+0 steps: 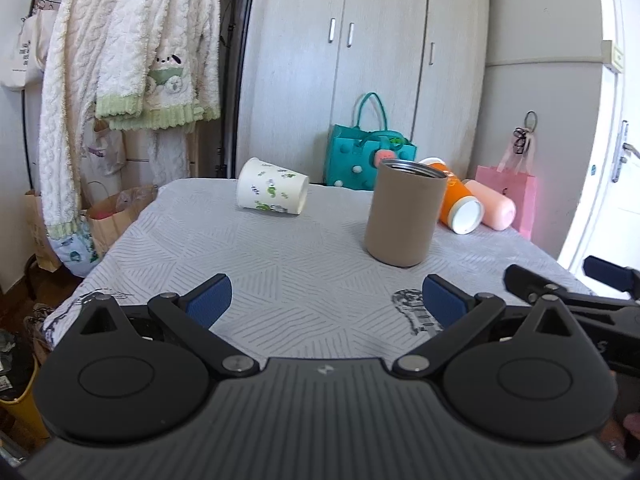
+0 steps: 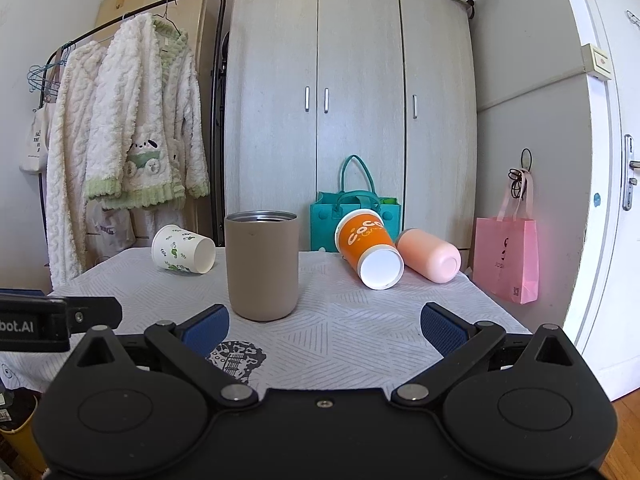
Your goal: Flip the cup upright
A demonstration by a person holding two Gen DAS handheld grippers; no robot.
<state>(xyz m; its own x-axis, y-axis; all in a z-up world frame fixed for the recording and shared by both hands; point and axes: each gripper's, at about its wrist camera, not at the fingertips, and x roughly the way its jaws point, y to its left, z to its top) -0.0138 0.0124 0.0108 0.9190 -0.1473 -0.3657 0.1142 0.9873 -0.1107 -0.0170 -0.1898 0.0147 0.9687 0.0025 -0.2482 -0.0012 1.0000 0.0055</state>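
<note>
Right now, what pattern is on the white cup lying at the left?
Small green leaf-like prints on the white cup, clearest in the right wrist view.

Matt tan cup [image 2: 262, 264], metal-lined

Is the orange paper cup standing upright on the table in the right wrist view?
No, the orange paper cup lies tipped on its side against the pink cup, its white bottom facing the camera.

I can read "coco" in white letters on the orange cup [image 2: 366, 246] lying on its side. On the left gripper [image 2: 60, 322] poking in at my left edge, I see "bot.AI". The tote bag's [image 2: 37, 144] print is too small to read.
</note>
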